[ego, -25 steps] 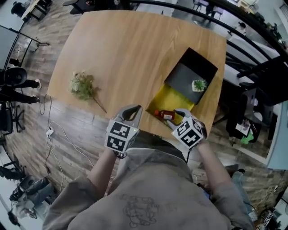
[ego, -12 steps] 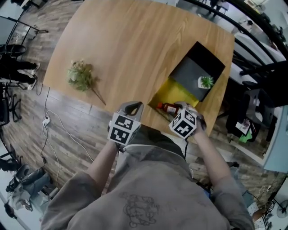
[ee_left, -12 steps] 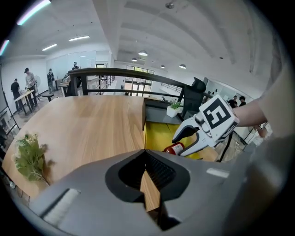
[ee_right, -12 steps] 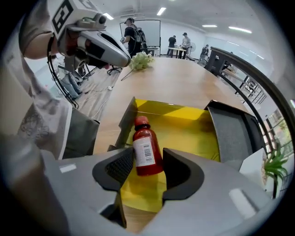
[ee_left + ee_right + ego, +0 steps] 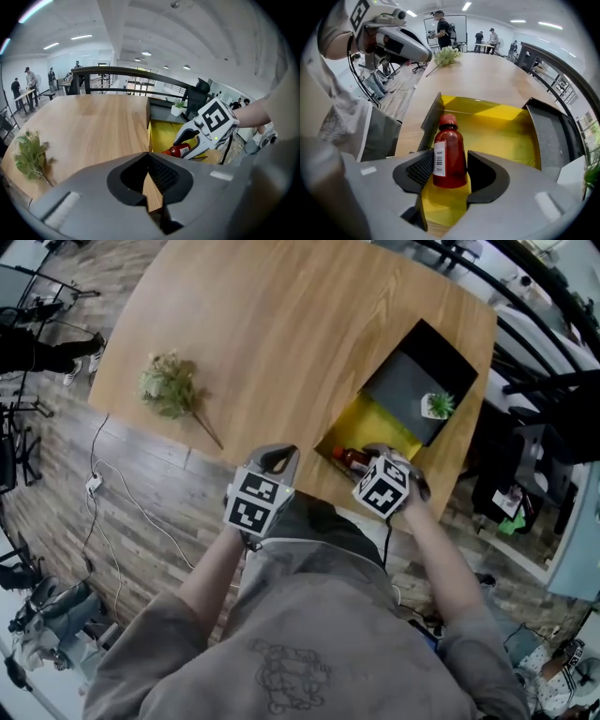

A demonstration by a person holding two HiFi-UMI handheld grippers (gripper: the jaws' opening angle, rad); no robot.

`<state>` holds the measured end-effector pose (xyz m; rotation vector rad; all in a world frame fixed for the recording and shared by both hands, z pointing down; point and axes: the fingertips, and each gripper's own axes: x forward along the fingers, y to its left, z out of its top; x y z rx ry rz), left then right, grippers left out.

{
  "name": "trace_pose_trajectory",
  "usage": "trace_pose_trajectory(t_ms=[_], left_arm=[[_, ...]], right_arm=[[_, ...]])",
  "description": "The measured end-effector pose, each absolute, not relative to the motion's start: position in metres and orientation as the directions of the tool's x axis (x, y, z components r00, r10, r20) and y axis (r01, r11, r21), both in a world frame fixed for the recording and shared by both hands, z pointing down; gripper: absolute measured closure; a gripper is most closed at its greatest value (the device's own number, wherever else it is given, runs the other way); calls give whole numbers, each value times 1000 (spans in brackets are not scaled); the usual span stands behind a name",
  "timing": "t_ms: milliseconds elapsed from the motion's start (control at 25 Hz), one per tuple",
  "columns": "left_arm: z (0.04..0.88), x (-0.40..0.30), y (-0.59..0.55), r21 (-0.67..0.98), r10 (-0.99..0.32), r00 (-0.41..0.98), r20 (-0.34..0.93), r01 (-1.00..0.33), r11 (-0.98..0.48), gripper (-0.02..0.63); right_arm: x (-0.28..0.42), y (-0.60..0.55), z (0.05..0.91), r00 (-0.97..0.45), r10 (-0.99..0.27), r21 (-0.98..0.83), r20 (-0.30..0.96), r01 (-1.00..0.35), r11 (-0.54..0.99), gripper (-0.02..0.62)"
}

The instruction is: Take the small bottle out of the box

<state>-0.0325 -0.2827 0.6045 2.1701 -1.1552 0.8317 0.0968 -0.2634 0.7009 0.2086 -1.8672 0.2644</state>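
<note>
the right gripper [image 5: 447,161] has its jaws around the small red bottle [image 5: 449,140] and they are opening - there is a thin gap on the right side of the bottle. the bottle has a red cap and a white label with black lines. it is inside the yellow box [image 5: 506,126], at the end near the person, with its cap pointing away from the gripper. the left gripper [image 5: 149,162] hangs over the near edge of the wooden table [image 5: 281,334], its jaw tips together, holding nothing. behind the yellow part sits the box's black lid [image 5: 412,381] with a little potted plant [image 5: 439,406] on it. a dry leafy sprig [image 5: 169,387] lies well apart - on the far left of the table.
</note>
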Motion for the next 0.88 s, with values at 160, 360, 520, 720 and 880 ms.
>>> trace_pose_trajectory(t_ms=[160, 360, 520, 720, 880], left_arm=[[607, -35, -280, 172, -519, 442, 732, -856, -487, 604], [601, -39, -278, 162, -528, 439, 727, -857, -490, 604], [588, -40, -283, 152, -548, 443, 710, -855, -495, 604], [564, -39, -295, 136, -585, 448, 676, -856, -499, 604], [521, -35, -309, 110, -670, 465, 579, -859, -501, 604]], right_arm=[[101, -266, 705, -292, 0, -97, 956, -315, 944, 385], [98, -273, 697, -326, -32, -109, 945, -405, 908, 382], [88, -292, 670, -431, -117, -115, 895, -476, 872, 385], [88, -312, 627, -529, -241, -119, 814, -559, 821, 385], [94, -323, 574, -579, -369, -103, 727, -624, 775, 385]])
